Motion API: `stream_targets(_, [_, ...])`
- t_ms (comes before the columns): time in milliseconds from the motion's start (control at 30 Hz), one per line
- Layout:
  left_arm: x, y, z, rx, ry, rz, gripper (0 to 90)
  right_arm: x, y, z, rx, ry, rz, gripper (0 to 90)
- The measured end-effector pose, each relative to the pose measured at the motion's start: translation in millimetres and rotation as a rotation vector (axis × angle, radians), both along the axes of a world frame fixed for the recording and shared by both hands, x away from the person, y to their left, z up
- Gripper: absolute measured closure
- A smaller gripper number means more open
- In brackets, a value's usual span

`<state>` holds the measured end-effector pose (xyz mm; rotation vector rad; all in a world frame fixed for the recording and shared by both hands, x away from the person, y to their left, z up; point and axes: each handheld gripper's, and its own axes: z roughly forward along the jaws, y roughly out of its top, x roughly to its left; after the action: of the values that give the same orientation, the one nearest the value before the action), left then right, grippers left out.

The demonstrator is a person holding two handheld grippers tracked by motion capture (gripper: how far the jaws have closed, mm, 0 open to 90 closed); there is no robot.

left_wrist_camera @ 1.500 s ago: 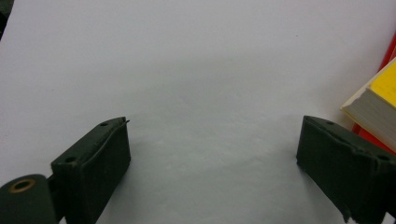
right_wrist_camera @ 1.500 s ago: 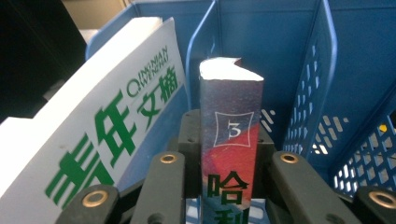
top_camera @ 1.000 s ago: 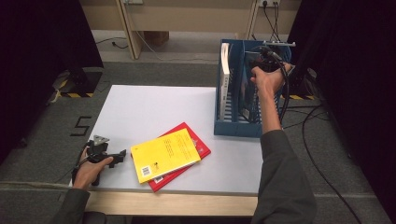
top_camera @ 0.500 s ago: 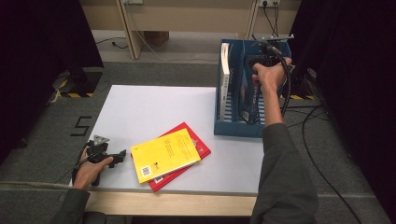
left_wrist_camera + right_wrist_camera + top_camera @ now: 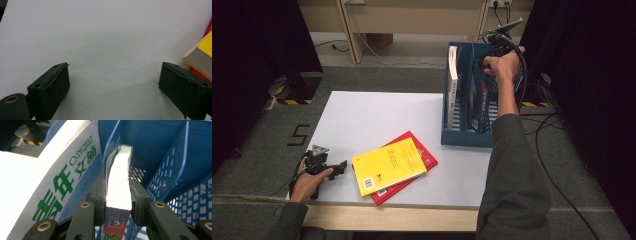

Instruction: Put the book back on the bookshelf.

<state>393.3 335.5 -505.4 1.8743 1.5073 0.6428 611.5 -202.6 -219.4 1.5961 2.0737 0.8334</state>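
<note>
Right arm stretched forward and raised, right gripper (image 5: 492, 60) over the blue file rack (image 5: 462, 135) at the tabletop's far right edge. Its jaws have just been easing apart, pads flanking an upright book (image 5: 118, 185) in a middle compartment; contact too close to tell. Left hand (image 5: 307, 182) rests at the near left corner, left gripper (image 5: 113, 85) spread wide, empty, beside the yellow book (image 5: 388, 165).
</note>
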Motion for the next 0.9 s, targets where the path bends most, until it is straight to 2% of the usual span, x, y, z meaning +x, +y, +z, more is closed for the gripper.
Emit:
stream_targets(133, [0.0,0.0,0.0,0.000,0.000,0.000,8.7,4.2,3.0,-0.8,-0.018,0.032,0.003,68.4])
stream_targets(233, [0.0,0.0,0.0,0.000,0.000,0.000,8.7,7.9,4.8,-6.9,-0.032,0.060,0.007,68.5])
stream_targets(333, [-0.1,0.0,0.0,0.000,0.000,0.000,8.7,9.1,6.1,-8.0,-0.048,0.062,0.011,71.2])
stream_targets(600, [0.0,0.0,-0.1,-0.002,-0.001,0.000,8.7,4.2,9.8,-4.1,-0.053,0.045,0.026,73.6])
stream_targets(700, [0.0,0.0,-0.1,-0.001,0.000,0.000,8.7,-2.3,8.3,0.6,-0.068,0.003,0.018,73.9])
stream_targets(833, [0.1,-0.1,0.0,0.001,0.000,0.000,8.6,-12.9,2.7,6.2,-0.055,-0.137,0.005,74.0])
stream_targets(900, [0.1,-0.1,0.0,0.001,0.000,0.001,8.7,-16.9,0.2,4.1,-0.032,-0.172,0.005,74.1])
